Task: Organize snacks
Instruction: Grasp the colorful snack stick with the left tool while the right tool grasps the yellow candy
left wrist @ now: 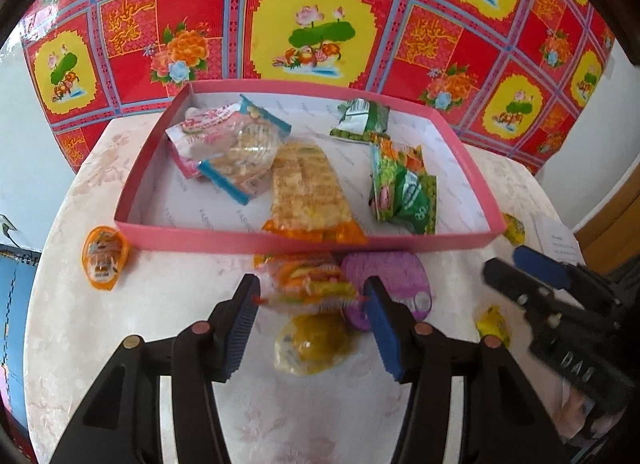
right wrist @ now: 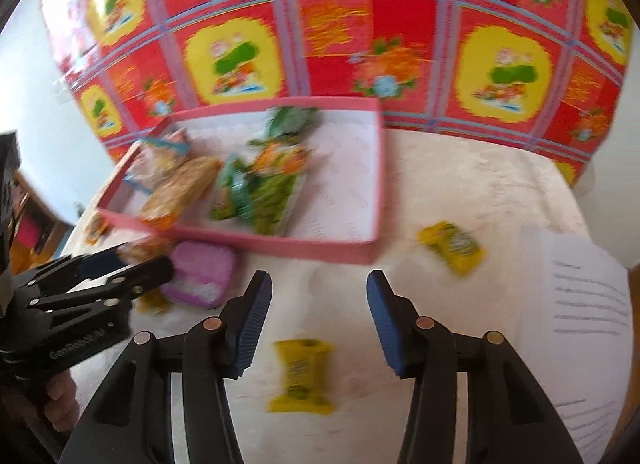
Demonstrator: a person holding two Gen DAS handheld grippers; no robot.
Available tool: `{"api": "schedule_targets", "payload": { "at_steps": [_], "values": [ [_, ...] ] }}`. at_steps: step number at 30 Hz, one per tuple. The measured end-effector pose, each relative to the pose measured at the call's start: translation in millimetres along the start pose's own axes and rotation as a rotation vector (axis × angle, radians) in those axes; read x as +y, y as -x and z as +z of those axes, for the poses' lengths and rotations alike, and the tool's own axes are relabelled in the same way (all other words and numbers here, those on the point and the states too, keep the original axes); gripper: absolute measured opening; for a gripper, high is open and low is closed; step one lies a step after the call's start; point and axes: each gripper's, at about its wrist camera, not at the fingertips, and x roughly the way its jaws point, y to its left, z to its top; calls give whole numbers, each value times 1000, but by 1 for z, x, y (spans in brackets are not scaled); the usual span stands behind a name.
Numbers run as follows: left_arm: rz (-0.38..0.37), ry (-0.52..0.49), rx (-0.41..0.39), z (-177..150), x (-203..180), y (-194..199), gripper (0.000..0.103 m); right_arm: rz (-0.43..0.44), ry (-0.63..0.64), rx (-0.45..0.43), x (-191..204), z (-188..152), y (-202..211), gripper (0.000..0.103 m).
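A colourful snack packet (left wrist: 308, 284) sits between the left gripper's (left wrist: 312, 300) pads, its ends touching both; the grip looks closed on it, just before the pink tray (left wrist: 256, 239). The tray holds several snacks. The right gripper (right wrist: 316, 304) is open and empty above a yellow packet (right wrist: 302, 376) on the table (right wrist: 460, 192).

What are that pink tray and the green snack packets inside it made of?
The pink tray looks like matte cardboard: thin, straight folded walls, white printed lining. The green packets look like glossy plastic film, crinkled, with shiny highlights.
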Motion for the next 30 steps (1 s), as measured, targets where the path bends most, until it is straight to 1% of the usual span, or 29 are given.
{"api": "schedule_targets", "payload": {
  "at_steps": [6, 10, 17, 18, 19, 20, 21, 22, 24, 27, 28, 30],
  "values": [
    [8, 11, -20, 2, 2, -2, 57, -92, -43, 8, -27, 10, -6, 53],
    [11, 19, -24, 2, 4, -2, 57, -125, -40, 29, -38, 13, -13, 53],
    [31, 48, -37, 2, 16, -4, 55, -145, -35, 48, -44, 16, -28, 53],
    [36, 51, -30, 2, 18, -6, 53, -140, -35, 50, -44, 16, -30, 53],
    [38, 49, -11, 2, 19, -10, 52, -135, -37, 54, -44, 16, -33, 53],
    [45, 37, -29, 1, 18, -10, 51, -134, -38, 55, -44, 16, -35, 53],
    [54, 25, -22, 0, 17, -11, 51, -135, -38, 48, -44, 15, -36, 53],
    [61, 11, -28, -1, 15, -11, 49, -134, -39, 43, -44, 15, -36, 53],
    [70, -3, -30, -2, 13, -12, 48, -131, -40, 37, -43, 15, -36, 53],
    [60, 1, -34, -3, 15, -12, 47, -128, -40, 31, -43, 15, -36, 52],
    [56, 1, -32, -3, 16, -12, 45, -129, -42, 28, -44, 14, -36, 51],
    [49, 3, -30, -4, 16, -10, 44, -128, -45, 22, -45, 14, -36, 42]
  ]
}}
